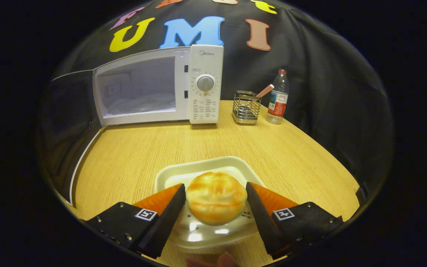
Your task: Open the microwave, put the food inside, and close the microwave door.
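- The hand-held gripper (pixel 216 202) holds the bun (pixel 216 203); both fingers press on its sides, and it seems lifted a little above the white plate (pixel 202 168).
- The plate lies under and just ahead of the fingers, on the bench (pixel 143 148).
- The microwave (pixel 159 87) stands well beyond the fingers, ahead and a little to the left; its door (pixel 70 122) is swung open to the left.
- In my judgement, the next move is forward and leftward, into the open cavity.
- A wire holder (pixel 246 107) and a bottle (pixel 278 97) stand beside the microwave, on its right.

A wooden counter (pixel 143 155) carried an open microwave (pixel 161 87), a wire holder (pixel 246 107), a water bottle (pixel 278 97) and a white plate (pixel 206 168).
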